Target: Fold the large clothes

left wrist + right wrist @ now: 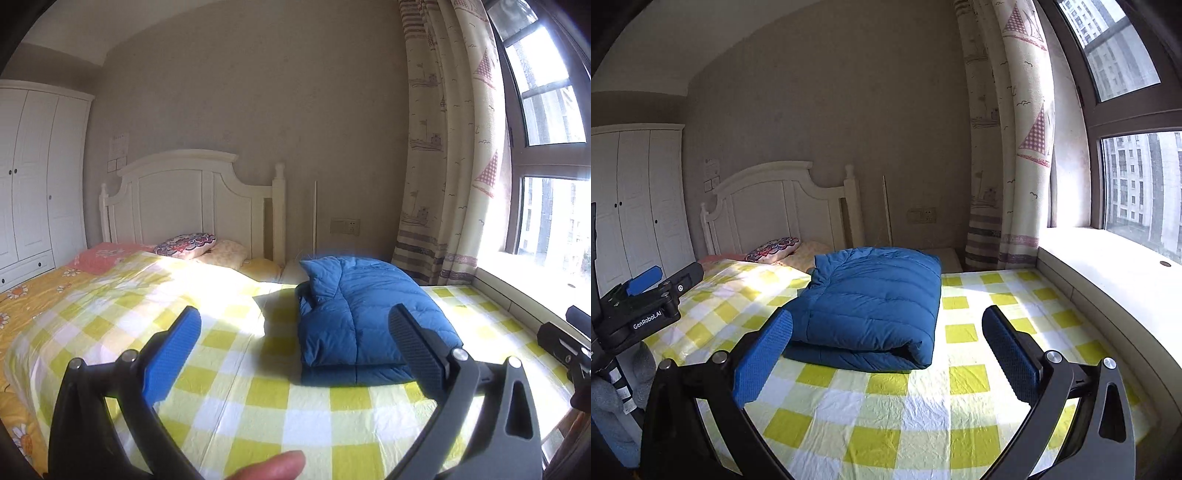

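A blue quilted down jacket (pixel 354 317) lies folded into a compact bundle on the yellow-and-white checked bed sheet (pixel 258 406); it also shows in the right wrist view (pixel 871 306). My left gripper (pixel 295 350) is open and empty, held above the sheet just in front of the jacket. My right gripper (pixel 886 350) is open and empty, also in front of the jacket and apart from it. The left gripper's body shows at the left edge of the right wrist view (pixel 646 302); the right gripper's body shows at the right edge of the left wrist view (pixel 565 343).
White headboard (pixel 192 199) and pillows (pixel 184 245) at the far end of the bed. White wardrobe (pixel 33 177) on the left. Curtain (pixel 447 147), window and pale sill (pixel 1108 280) along the right. An orange floral quilt (pixel 33 295) covers the bed's left side.
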A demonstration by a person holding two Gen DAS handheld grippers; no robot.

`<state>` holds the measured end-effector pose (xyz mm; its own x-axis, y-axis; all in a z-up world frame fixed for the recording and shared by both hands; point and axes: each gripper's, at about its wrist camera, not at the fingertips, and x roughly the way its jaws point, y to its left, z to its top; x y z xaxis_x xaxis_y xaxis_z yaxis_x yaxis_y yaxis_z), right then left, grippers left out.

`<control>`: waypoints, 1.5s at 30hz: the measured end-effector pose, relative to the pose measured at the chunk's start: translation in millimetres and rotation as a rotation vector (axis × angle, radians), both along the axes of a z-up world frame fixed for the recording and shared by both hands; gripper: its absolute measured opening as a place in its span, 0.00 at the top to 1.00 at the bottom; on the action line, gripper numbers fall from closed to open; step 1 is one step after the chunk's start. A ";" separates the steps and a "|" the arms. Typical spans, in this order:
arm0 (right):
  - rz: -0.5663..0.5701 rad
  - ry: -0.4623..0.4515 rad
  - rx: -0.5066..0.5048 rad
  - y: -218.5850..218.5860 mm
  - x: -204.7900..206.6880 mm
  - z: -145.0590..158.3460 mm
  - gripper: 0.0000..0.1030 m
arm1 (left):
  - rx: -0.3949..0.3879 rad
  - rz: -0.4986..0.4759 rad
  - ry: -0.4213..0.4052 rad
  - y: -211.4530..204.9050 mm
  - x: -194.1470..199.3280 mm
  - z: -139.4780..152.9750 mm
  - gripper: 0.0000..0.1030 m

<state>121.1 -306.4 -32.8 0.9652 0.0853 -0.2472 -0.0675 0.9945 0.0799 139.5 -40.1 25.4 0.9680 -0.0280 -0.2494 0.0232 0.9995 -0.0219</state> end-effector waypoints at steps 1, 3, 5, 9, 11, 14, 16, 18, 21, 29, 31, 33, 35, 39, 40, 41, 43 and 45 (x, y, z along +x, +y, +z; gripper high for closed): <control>-0.004 0.016 -0.010 1.5 -3.2 -8.9 0.04 | -0.011 0.006 0.025 -2.5 -2.8 -12.7 0.02; -0.016 0.046 -0.022 1.6 -6.9 -25.3 0.04 | 0.010 -0.006 0.070 -11.4 -5.4 -33.5 0.02; -0.018 0.069 -0.025 0.7 -9.8 -36.7 0.04 | 0.053 -0.036 0.103 -21.4 -10.2 -49.1 0.02; -0.018 0.075 -0.050 5.3 -17.8 -46.4 0.04 | 0.082 -0.056 0.121 -28.9 -20.1 -66.1 0.02; -0.019 0.066 -0.055 7.0 -20.3 -46.4 0.04 | 0.071 -0.056 0.124 -27.8 -23.8 -70.4 0.02; -0.020 0.051 -0.070 11.7 -24.0 -46.0 0.04 | 0.067 -0.048 0.131 -26.1 -26.8 -74.4 0.02; -0.016 0.042 -0.086 15.9 -27.4 -45.7 0.04 | 0.068 -0.043 0.131 -24.7 -28.1 -75.1 0.02; -0.011 0.041 -0.096 20.0 -29.1 -45.7 0.04 | 0.068 -0.044 0.133 -23.4 -29.1 -76.6 0.02; -0.003 0.049 -0.102 23.8 -30.6 -48.2 0.04 | 0.063 -0.041 0.135 -21.1 -30.1 -77.0 0.02; 0.009 0.055 -0.107 28.2 -35.1 -51.1 0.04 | 0.061 -0.039 0.127 -18.1 -32.4 -76.6 0.02; 0.006 0.052 -0.106 27.8 -36.2 -51.4 0.04 | 0.061 -0.038 0.127 -18.1 -32.3 -76.8 0.02; 0.007 0.053 -0.103 27.4 -37.0 -51.9 0.04 | 0.062 -0.041 0.129 -18.1 -32.3 -77.1 0.02; 0.005 0.051 -0.101 27.1 -37.4 -52.1 0.04 | 0.063 -0.040 0.131 -18.7 -33.3 -77.1 0.02; 0.006 0.054 -0.097 26.4 -38.0 -53.3 0.04 | 0.062 -0.040 0.130 -18.8 -33.6 -76.8 0.02; 0.007 0.053 -0.096 26.0 -38.0 -53.2 0.04 | 0.062 -0.040 0.130 -18.9 -33.6 -76.8 0.02; 0.008 0.053 -0.096 25.9 -37.8 -53.0 0.04 | 0.063 -0.039 0.130 -18.9 -33.6 -76.8 0.02; 0.009 0.055 -0.097 26.5 -38.1 -54.2 0.04 | 0.064 -0.037 0.128 -18.8 -34.1 -76.9 0.02; 0.010 0.054 -0.097 26.8 -38.9 -54.9 0.04 | 0.064 -0.038 0.128 -18.7 -33.8 -76.8 0.02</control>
<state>82.2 -279.6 -87.7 0.9495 0.0683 -0.3063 -0.0758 0.9970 -0.0129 105.8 -58.8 -51.4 0.9269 -0.0437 -0.3729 0.0619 0.9974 0.0371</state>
